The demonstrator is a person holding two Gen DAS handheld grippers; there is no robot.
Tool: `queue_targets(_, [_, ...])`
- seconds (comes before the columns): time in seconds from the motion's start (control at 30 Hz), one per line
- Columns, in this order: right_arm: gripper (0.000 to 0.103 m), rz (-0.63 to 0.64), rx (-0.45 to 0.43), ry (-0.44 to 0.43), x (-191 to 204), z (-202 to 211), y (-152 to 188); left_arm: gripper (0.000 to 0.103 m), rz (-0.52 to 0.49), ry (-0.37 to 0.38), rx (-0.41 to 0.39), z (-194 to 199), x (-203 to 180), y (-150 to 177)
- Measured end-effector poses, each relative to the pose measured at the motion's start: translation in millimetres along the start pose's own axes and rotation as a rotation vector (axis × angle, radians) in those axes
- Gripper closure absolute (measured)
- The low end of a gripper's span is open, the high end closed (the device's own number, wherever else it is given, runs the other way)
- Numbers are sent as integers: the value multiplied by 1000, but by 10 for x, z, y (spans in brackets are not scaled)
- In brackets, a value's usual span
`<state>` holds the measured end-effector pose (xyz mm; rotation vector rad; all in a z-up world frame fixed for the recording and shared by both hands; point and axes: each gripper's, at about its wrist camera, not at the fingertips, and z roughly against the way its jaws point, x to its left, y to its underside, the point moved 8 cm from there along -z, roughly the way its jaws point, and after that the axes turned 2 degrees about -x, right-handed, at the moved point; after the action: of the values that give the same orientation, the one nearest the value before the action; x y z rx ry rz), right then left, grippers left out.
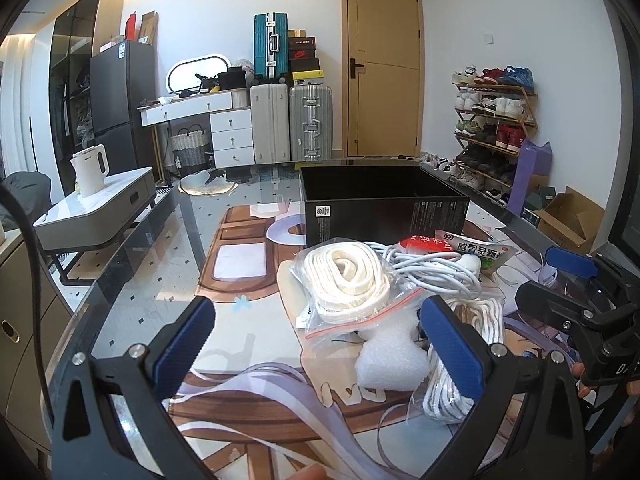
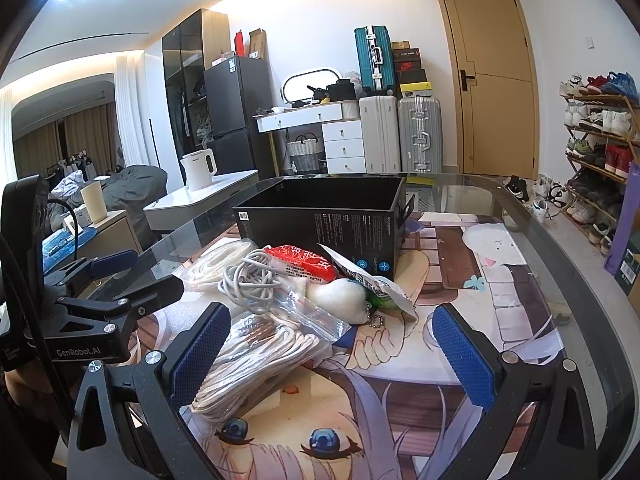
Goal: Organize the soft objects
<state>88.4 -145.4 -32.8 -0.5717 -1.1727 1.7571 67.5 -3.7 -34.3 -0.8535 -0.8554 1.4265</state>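
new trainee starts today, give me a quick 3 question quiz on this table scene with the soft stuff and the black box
1. True or false: the black box already holds the bagged white rope.
2. Which lies nearest the box? A) red and white packet B) white foam piece C) bag of striped cord
3. Fill in: both the left gripper and the right gripper are ____.

Key: 1 false, the bag lies on the table in front of the box. 2 A. 3 open, neither holding anything.
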Motion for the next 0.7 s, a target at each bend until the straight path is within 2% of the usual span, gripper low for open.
queue_targets(0.7, [0,-26,-1,-11,-61,-22,4,0,19,-15,-20,44,21,-51])
